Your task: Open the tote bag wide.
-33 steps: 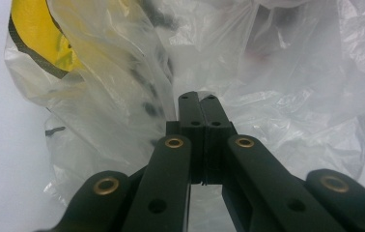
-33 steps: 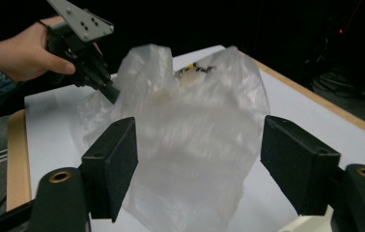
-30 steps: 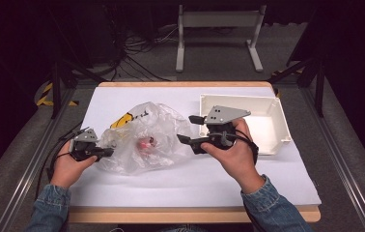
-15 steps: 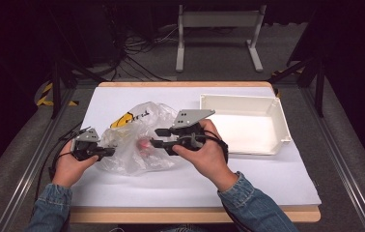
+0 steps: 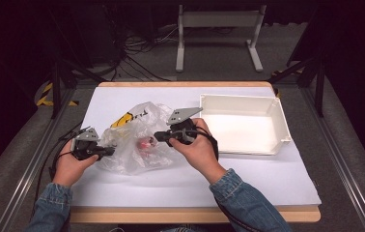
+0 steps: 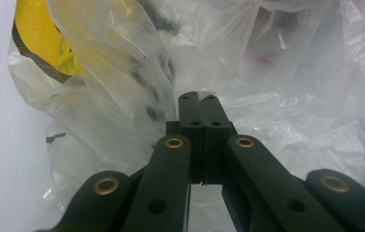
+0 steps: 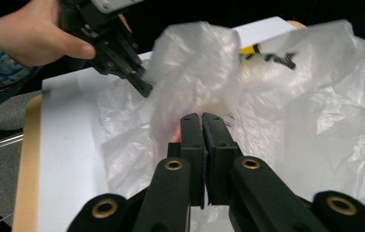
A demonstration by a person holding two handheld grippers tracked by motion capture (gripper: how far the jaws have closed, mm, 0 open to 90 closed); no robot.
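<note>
At the left of the worktop (image 5: 122, 193), the left gripper (image 5: 107, 152) has its jaws closed flat together, pinching the left edge of the clear plastic bag (image 5: 137, 140). The bag lies crumpled between both hands, its long axis running across. A yellow patch with dark lettering (image 5: 128, 118) shows on it, too creased to read. A small red thing (image 5: 147, 143) sits inside, just left of the right gripper (image 5: 157, 137), whose jaws have just been closing and now meet, probably on a fold of film. The white bin (image 5: 277, 121) stands empty to the right.
</note>
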